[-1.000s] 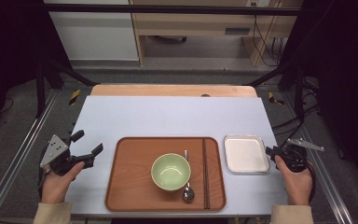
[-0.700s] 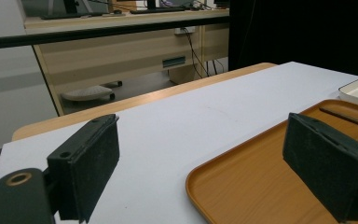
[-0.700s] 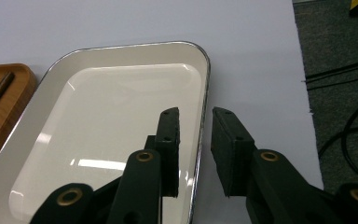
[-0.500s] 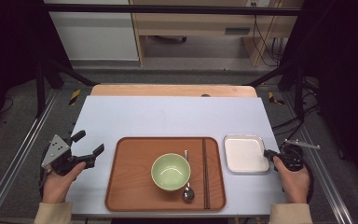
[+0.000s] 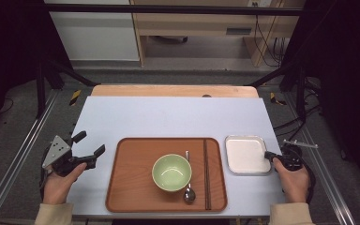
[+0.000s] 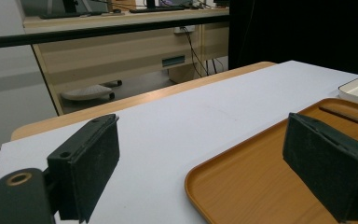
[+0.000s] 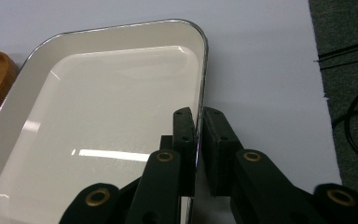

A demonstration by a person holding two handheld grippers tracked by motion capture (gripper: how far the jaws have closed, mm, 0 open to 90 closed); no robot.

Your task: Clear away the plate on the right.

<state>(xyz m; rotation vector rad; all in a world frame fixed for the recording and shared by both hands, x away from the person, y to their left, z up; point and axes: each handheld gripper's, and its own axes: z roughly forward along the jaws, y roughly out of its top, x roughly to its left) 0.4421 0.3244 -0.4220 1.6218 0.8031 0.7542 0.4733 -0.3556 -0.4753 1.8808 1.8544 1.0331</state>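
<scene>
Right hand-held gripper (image 7: 198, 140) clamped on right rim of white dish (image 7: 102, 126) – dish flat on counter (image 5: 168, 117), just right of wooden tray (image 5: 131, 187). Left hand-held gripper (image 5: 90, 146) wide open, idle beside tray. Risk: thin edge-grip – dish may tilt or slip on lifting

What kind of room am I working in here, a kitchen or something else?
Likely a lab or workshop test bench, not a kitchen: a black frame spans the table, loose cables trail on the floor, and a wooden desk stands behind.
</scene>
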